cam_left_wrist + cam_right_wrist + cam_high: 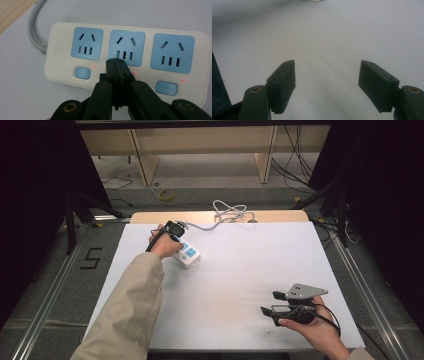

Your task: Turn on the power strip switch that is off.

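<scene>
A white power strip with three blue sockets lies at the table's back left, its grey cord coiling off the far edge. In the left gripper view the strip is close up, three small red lights lit beside its blue switches. My left gripper is shut, its tips down over the strip just below the middle socket, hiding the middle switch. From above, the left gripper sits over the strip's far end. My right gripper is held open near the front right, nothing between its jaws.
The white table top stretches between the two hands. A wooden edge shows behind it. Cables lie on the floor beyond, and metal rails run along both sides. Blue fabric shows at the left edge of the right gripper view.
</scene>
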`<state>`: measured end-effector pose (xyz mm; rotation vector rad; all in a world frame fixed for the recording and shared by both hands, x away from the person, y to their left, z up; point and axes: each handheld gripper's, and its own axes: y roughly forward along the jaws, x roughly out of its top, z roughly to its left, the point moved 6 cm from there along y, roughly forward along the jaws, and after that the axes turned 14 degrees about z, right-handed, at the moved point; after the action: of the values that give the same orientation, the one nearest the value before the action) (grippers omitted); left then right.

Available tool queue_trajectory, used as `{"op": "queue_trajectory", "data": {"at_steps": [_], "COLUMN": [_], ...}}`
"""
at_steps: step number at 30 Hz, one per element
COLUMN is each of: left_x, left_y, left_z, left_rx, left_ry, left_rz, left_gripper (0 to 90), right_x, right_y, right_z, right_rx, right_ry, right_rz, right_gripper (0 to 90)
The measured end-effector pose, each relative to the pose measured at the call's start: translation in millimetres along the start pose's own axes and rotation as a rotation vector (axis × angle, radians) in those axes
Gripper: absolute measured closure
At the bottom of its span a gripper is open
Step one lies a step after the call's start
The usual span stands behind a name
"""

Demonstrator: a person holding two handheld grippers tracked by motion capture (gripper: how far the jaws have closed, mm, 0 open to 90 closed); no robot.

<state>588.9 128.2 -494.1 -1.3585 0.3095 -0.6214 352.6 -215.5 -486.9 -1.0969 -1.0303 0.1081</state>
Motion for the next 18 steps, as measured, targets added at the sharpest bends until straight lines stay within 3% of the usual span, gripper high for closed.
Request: {"op": "queue_trajectory", "data": {"at_steps": [18], "left_x": [0.8], "left_y": [0.0], "left_z": [-0.5], "left_rx": [0.01], "left_ry": [-0.003], "left_rz": [0.002], "left_gripper": [89.9], "right_x": [0.1], "right_y": [-0.6], "right_z": [-0.1], "right_rx": [-0.002], "right_ry": [-0.001], "right_rz": [-0.001], "right_gripper": [30.2]}}
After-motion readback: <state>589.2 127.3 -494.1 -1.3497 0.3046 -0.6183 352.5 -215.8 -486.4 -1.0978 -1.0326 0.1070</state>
